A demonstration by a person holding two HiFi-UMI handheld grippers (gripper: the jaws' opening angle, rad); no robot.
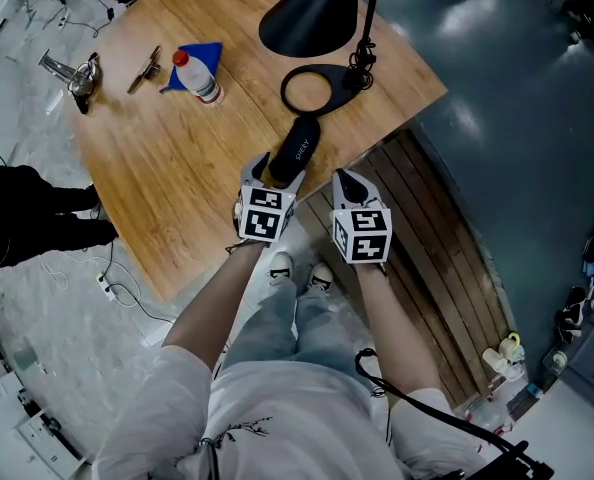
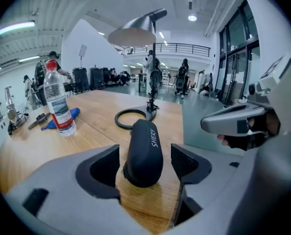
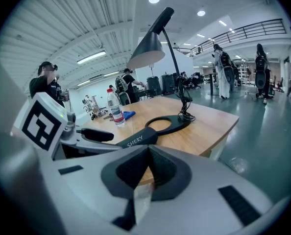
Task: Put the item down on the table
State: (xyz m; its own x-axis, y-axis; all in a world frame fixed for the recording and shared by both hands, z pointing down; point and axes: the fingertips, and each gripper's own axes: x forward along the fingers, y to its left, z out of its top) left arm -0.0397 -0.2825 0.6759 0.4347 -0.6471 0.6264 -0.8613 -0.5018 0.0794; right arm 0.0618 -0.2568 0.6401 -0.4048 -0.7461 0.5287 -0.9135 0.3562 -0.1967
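Tabletop: It was pale wood with a rounded outline, and I stood at its near edge.

Lamp: The black desk lamp stood toward the right-hand corner of the tabletop. Its flat ring base lay on the wood and its shade hung over the far side.

Left tongs: I held them low over the near edge with the jaws spread wide. The black case sat between them, but neither pad pressed on it, and a gap showed on each side.

Right tongs: These hung just off the near edge, beside the left pair. Their jaws were drawn together with nothing gripped.

Black case: The long, rounded case marked "SHERY" lay flat on the tabletop close to the near edge. Its near end was between my left jaws and its far end pointed at the lamp's ring base, just short of it.

Water bottle: The clear bottle with a red cap was toward the far left of the tabletop, well apart from the case.

Blue cloth: It lay touching the bottle, partly under it.

Metal tools: A few small ones lay by the far left edge. I could not tell what kind they were.
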